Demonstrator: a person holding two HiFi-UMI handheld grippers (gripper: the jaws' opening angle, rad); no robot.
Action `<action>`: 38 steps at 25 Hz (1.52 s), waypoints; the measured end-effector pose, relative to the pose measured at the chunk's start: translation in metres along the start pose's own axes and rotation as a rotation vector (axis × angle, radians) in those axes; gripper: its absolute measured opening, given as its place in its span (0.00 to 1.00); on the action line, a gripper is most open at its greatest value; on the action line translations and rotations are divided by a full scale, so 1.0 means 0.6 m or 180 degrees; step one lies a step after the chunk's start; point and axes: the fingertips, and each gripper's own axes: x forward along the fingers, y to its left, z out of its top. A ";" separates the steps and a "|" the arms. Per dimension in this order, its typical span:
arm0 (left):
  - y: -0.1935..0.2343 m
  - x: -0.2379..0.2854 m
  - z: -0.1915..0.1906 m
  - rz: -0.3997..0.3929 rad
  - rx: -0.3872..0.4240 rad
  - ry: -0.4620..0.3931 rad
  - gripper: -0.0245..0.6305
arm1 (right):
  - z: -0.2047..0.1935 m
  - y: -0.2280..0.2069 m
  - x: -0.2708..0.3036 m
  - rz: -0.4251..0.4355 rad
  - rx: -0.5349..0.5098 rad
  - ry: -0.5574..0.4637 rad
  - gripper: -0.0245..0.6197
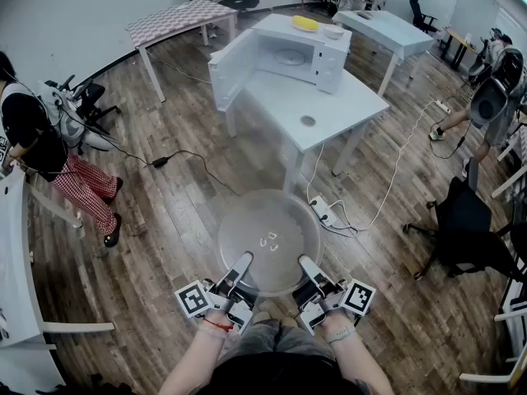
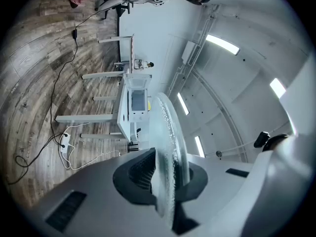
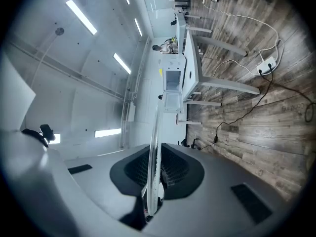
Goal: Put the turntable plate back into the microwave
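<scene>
The left gripper (image 2: pixel 165 177) squeezes the edge of the glass plate (image 2: pixel 171 132), which we see from the side. Far behind the plate, the microwave (image 2: pixel 138 100) sits on a white table (image 2: pixel 121 125) with its door open. A white power strip (image 2: pixel 64 143) lies on the wood floor (image 2: pixel 34 83).

- A white table (image 1: pixel 350 97) stands on a wooden floor (image 1: pixel 165 220).
- On its far part sits a white microwave (image 1: pixel 284 56), with the door swung open to the left.
- A small grey round thing (image 1: pixel 307 121) lies alone on the near part of the tabletop.
- On the floor near the table's legs lies a white power strip (image 1: pixel 323 212) with white cords.
- A black cable (image 1: pixel 160 161) runs across the floor to the left.
</scene>
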 end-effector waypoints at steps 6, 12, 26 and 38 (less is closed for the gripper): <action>0.013 0.003 0.023 0.0040 -0.0015 0.0014 0.09 | 0.001 -0.015 0.019 -0.0069 0.0012 -0.0051 0.10; 0.021 0.019 0.044 0.0019 -0.0029 -0.0012 0.09 | 0.012 -0.021 0.046 -0.0074 0.0022 -0.0055 0.10; 0.056 0.109 0.118 0.0046 -0.0031 -0.0054 0.09 | 0.089 -0.045 0.141 -0.0042 0.0022 -0.0013 0.10; 0.103 0.262 0.181 0.0095 -0.0070 -0.0028 0.09 | 0.226 -0.076 0.235 -0.0082 -0.0018 -0.0038 0.10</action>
